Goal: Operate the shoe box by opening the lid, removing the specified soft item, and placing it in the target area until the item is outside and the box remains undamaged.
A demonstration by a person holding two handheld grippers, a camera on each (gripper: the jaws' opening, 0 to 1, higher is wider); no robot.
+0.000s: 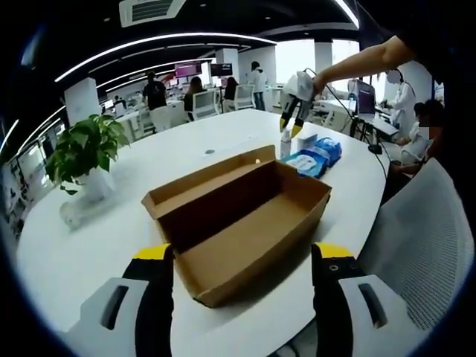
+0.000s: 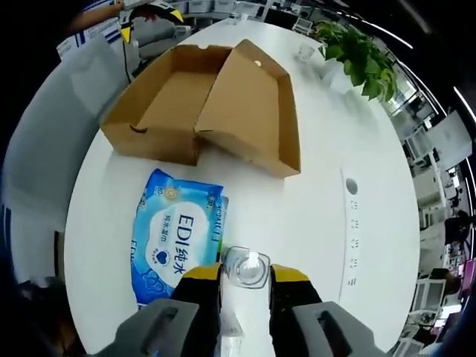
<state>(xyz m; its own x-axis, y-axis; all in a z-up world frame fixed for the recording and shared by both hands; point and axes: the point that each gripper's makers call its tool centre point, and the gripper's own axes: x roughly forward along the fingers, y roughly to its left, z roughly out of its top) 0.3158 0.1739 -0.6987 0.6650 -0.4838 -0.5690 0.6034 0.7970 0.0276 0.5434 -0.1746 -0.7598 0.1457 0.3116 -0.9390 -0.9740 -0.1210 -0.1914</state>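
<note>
here the right gripper (image 2: 246, 281) grips a clear bottle (image 2: 246, 268); beside it lies the blue wet-wipe pack (image 2: 177, 236), beyond it the open shoe box (image 2: 204, 104). left gripper (image 1: 243, 262) gapes wide before the box.

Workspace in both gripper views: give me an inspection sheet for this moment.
Surface: white table, oval.
Job's things: shoe box open, lid folded back, inside bare; blue wipes pack lying on table beside it.
Clutter: clear bottle; potted plant.
Grippers: left gripper open, near the box; right gripper around the bottle, grip unclear.
Cables: nothing seen on the table.
Surroundings: open office, desks, people.
</note>
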